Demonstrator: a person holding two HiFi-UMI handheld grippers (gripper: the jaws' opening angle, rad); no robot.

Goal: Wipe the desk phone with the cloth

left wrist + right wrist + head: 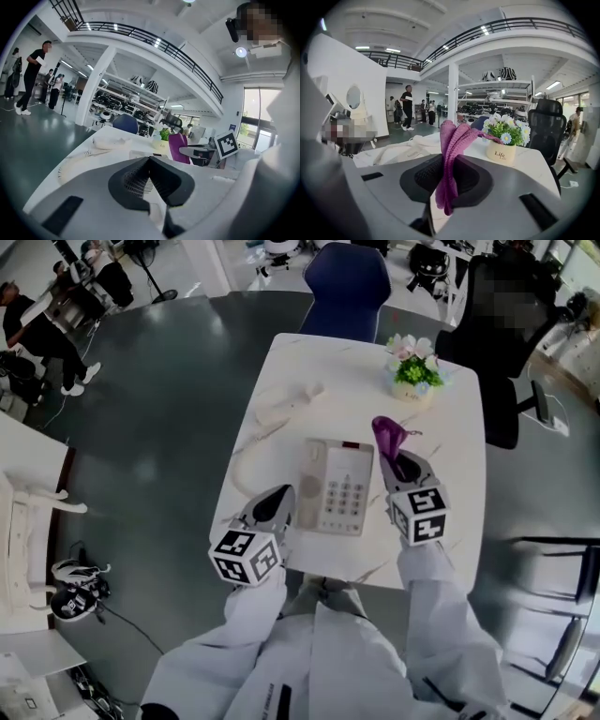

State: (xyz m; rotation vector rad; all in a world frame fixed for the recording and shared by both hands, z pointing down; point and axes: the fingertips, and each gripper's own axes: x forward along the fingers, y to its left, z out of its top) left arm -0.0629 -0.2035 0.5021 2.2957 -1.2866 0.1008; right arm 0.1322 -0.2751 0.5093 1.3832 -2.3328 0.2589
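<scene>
A white desk phone lies on the white marble table, its keypad facing up. Its handset is off the base and lies further back, joined by a coiled cord. My right gripper hovers just right of the phone, shut on a purple cloth that sticks up from the jaws; in the right gripper view the cloth is pinched in that gripper. My left gripper sits at the phone's near left corner, shut and empty.
A small pot of flowers stands at the table's far right. A blue chair and a black office chair are behind the table. People stand far off at the left.
</scene>
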